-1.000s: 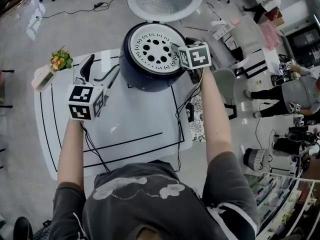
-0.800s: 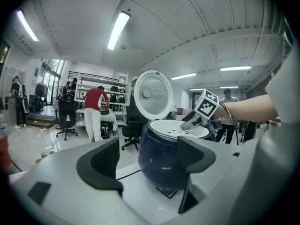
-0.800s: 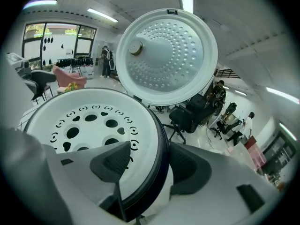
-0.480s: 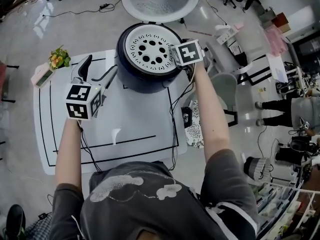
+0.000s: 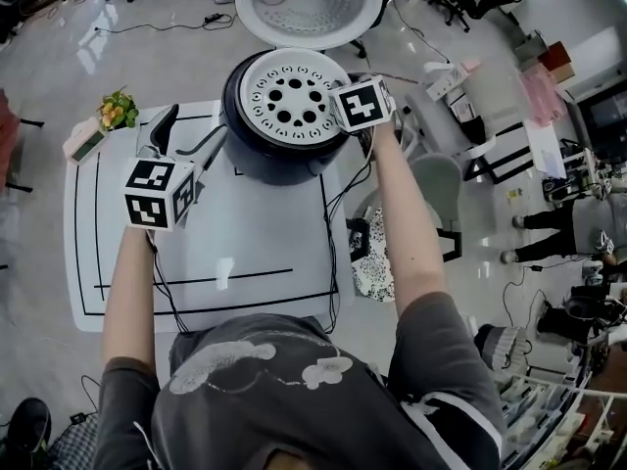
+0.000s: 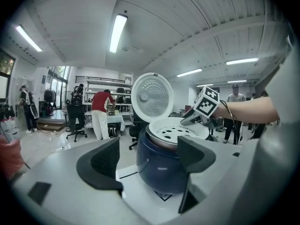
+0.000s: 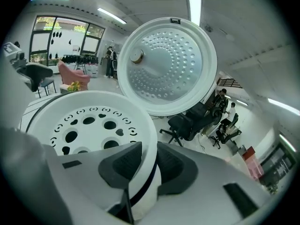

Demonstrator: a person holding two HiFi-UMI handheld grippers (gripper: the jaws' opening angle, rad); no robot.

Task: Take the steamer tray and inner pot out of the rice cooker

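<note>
Closing just now, the right gripper (image 7: 145, 167) clamps its fingers on the steamer tray (image 7: 47, 118) rim at three o'clock. Such an edge hold may tilt or slip. The left gripper (image 6: 149, 159) has its fingers apart, empty.

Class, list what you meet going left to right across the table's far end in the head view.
Flowers → left gripper → rice cooker → right gripper, its jaws just closing, with the steamer tray rim between them.

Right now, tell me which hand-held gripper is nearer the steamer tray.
Right. The right hand-held gripper has just been closing its jaws, which now clamp the rim of the steamer tray. The left hand-held gripper is open above the table, short of the rice cooker.
</note>
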